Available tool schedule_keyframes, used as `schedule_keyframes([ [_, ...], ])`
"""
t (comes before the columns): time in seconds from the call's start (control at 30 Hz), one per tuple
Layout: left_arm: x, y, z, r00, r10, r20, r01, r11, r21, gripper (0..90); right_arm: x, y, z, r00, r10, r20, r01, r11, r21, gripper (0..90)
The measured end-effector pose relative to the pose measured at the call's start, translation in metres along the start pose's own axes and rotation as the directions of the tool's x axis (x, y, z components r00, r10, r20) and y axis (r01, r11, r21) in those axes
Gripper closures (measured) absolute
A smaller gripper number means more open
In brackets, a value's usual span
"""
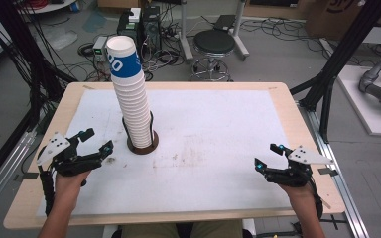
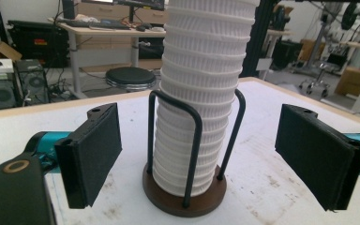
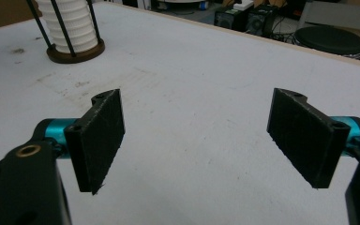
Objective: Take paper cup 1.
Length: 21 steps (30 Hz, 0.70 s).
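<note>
One tall stack of white ribbed paper cups (image 1: pixel 131 94) untouched in its black wire holder (image 2: pixel 187 154); left gripper (image 1: pixel 95 140) and right gripper (image 1: pixel 266 156) wide apart, empty, nothing removed yet.

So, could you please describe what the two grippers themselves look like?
The left gripper and the right gripper look alike: black bodies, teal fittings behind flat, rectangular black pads, and a pale grey three-cornered plate with small dark holes on top. A black cable runs along the left forearm. No sleeves show.
</note>
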<state>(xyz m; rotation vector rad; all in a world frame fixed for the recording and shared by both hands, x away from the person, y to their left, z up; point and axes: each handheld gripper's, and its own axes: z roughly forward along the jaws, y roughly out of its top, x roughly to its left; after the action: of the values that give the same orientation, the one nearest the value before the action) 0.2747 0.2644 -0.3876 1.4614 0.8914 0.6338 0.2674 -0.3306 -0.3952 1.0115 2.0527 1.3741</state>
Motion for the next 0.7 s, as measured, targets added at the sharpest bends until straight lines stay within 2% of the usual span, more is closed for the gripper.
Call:
schedule_keyframes([
  [0.07,-0.002,0.006,0.001,0.9999,0.009,0.011,-0.009,0.9999,-0.005,14.7,0.000,0.000,-0.002,1.0000,0.003,0.005,-0.003,1.000,-0.005,19.5],
  [0.13,-0.003,0.017,0.003,0.9985,-0.011,0.054,0.012,0.9996,-0.027,14.6,0.001,0.001,-0.002,1.0000,0.008,0.000,-0.008,1.000,-0.005,19.6],
  [0.2,-0.004,0.023,0.005,0.9982,-0.009,0.058,0.010,0.9997,-0.022,14.6,0.002,0.002,-0.001,1.0000,-0.001,0.001,0.001,1.000,-0.007,19.6],
  [0.33,-0.007,0.049,0.011,0.9956,0.007,0.093,-0.006,0.9999,-0.016,14.8,0.002,0.003,0.001,1.0000,0.006,-0.003,-0.006,1.000,-0.001,19.6],
  [0.37,-0.009,0.062,0.014,0.9947,0.016,0.102,-0.014,0.9997,-0.022,14.8,0.003,0.003,0.003,0.9999,0.008,-0.009,-0.008,1.000,0.005,19.6],
  [0.4,-0.009,0.062,0.014,0.9947,0.016,0.102,-0.014,0.9997,-0.022,14.8,0.003,0.003,0.003,0.9999,0.008,-0.009,-0.008,1.000,0.005,19.6],
  [0.43,-0.011,0.073,0.018,0.9935,0.024,0.111,-0.021,0.9994,-0.026,14.8,0.003,0.003,0.004,0.9999,0.002,-0.012,-0.002,1.000,0.007,19.6],
  [0.47,-0.011,0.073,0.018,0.9935,0.024,0.111,-0.021,0.9994,-0.026,14.8,0.003,0.003,0.004,0.9999,0.002,-0.012,-0.002,1.000,0.007,19.6],
  [0.53,-0.012,0.084,0.022,0.9924,0.035,0.118,-0.032,0.9991,-0.026,14.8,0.003,0.003,0.004,0.9999,0.001,-0.012,-0.001,1.000,0.007,19.6],
  [0.57,-0.014,0.094,0.024,0.9910,0.037,0.129,-0.033,0.9989,-0.032,14.9,0.003,0.003,0.004,0.9999,0.000,-0.012,0.001,1.000,0.006,19.6],
  [0.6,-0.014,0.094,0.024,0.9910,0.037,0.129,-0.033,0.9989,-0.032,14.9,0.003,0.003,0.004,0.9999,0.000,-0.012,0.001,1.000,0.006,19.6],
  [0.63,-0.015,0.105,0.027,0.9901,0.043,0.134,-0.038,0.9986,-0.036,14.8,0.003,0.003,0.003,1.0000,0.000,-0.009,0.000,1.000,0.005,19.6],
  [0.7,-0.015,0.110,0.028,0.9895,0.046,0.137,-0.042,0.9985,-0.036,14.8,0.003,0.003,0.003,0.9999,-0.001,-0.010,0.001,1.000,0.006,19.6],
])
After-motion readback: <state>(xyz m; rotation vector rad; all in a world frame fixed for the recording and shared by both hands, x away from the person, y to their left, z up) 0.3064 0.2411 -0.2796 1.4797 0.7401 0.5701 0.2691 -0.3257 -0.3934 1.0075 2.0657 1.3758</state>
